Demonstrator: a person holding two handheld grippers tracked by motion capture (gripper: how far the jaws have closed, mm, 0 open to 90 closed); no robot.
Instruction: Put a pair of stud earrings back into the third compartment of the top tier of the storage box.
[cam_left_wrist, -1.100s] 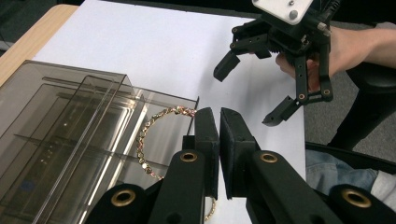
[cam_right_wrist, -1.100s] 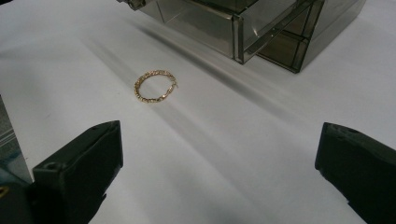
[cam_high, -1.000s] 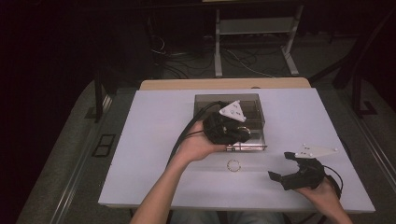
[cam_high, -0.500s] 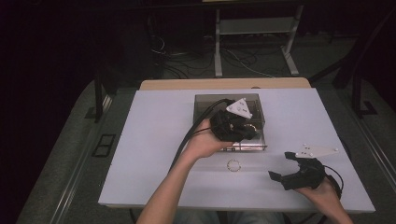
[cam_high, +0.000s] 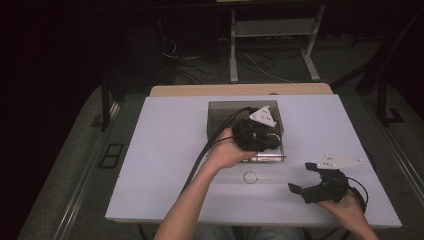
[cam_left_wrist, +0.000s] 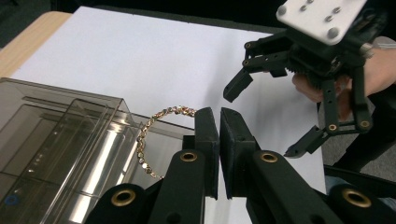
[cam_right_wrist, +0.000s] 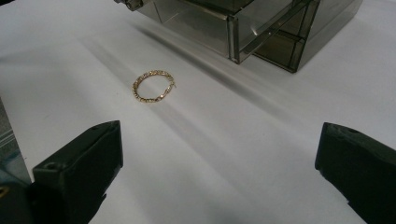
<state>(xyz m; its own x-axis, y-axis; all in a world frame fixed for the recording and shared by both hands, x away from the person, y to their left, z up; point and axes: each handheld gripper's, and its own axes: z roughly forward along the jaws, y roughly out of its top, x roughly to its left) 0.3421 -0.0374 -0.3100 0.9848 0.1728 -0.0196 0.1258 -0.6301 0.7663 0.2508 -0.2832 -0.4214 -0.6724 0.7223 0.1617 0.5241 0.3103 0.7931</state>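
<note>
High view shows our left gripper (cam_high: 265, 137) now over the smoky translucent plastic organiser box (cam_high: 222, 112) at the middle of the frame, where a second ago it sat lower and further left, just short of the box's near edge. Its own camera view shows the jaws nearly closed on a gold chain-link bracelet (cam_left_wrist: 156, 128), which arcs out to the left of the pads and hangs above the box's open compartments (cam_left_wrist: 60, 140). We judge that this bracelet is being carried in to be dropped into a compartment, so the move over the box puts that step close to done; the release has yet to come.

Our right gripper (cam_high: 310, 182) rests at the lower right of the high view, unmoved, its jaws spread wide and holding nothing. In the right gripper view a second gold chain bracelet (cam_right_wrist: 152, 86) lies flat on the white tabletop (cam_right_wrist: 233, 154), upper left of centre and well apart from the box corner (cam_right_wrist: 261, 32). That one looks to be next.
</note>
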